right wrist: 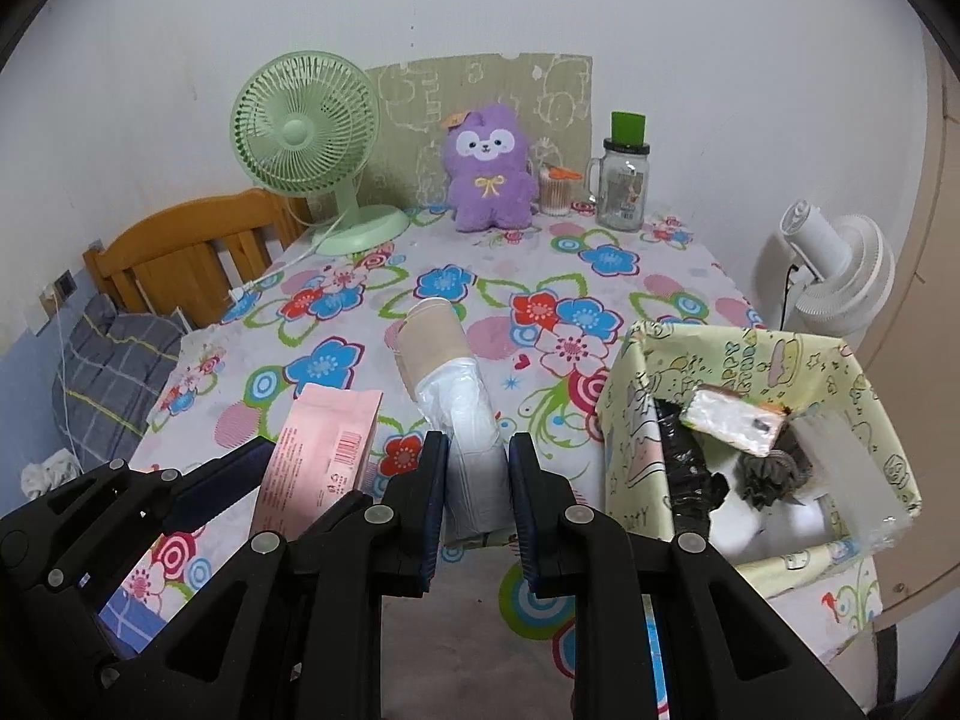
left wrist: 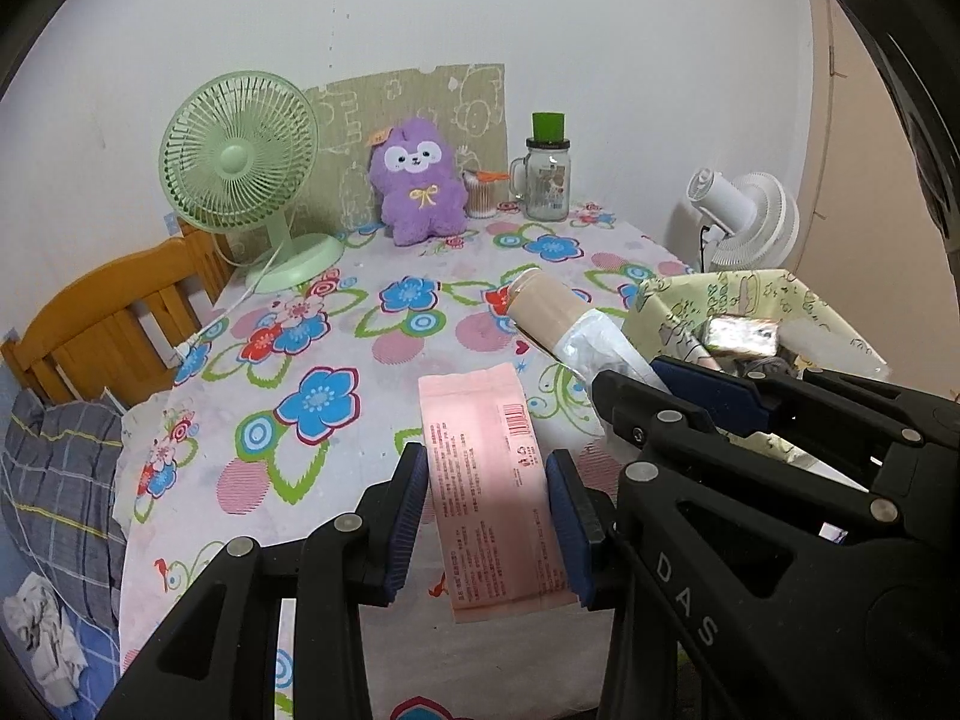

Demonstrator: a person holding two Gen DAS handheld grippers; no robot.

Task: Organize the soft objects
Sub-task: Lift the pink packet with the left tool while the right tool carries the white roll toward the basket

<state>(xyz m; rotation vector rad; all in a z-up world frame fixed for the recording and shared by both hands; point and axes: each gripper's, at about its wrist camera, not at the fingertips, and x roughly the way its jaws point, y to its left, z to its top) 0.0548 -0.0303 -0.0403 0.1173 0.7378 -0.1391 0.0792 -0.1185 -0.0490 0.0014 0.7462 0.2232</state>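
Observation:
My left gripper [left wrist: 487,510] is shut on a flat pink packet [left wrist: 492,480] and holds it over the flowered tablecloth [left wrist: 312,324]. The packet also shows in the right wrist view [right wrist: 318,456]. My right gripper [right wrist: 478,498] is shut on the plastic-wrapped end of a beige roll [right wrist: 447,372], which points away across the table; in the left wrist view the roll [left wrist: 558,318] sticks out to the right. A purple plush toy [left wrist: 417,180] sits at the back by the wall.
A yellow-green patterned box [right wrist: 750,360] at the right holds a wrapped sponge-like block [right wrist: 732,426] and dark items. A green desk fan [left wrist: 240,156], a glass jar mug [left wrist: 547,177] and a cotton-swab tub [left wrist: 482,195] stand at the back. A white fan [right wrist: 834,276] and a wooden chair [right wrist: 192,240] flank the table.

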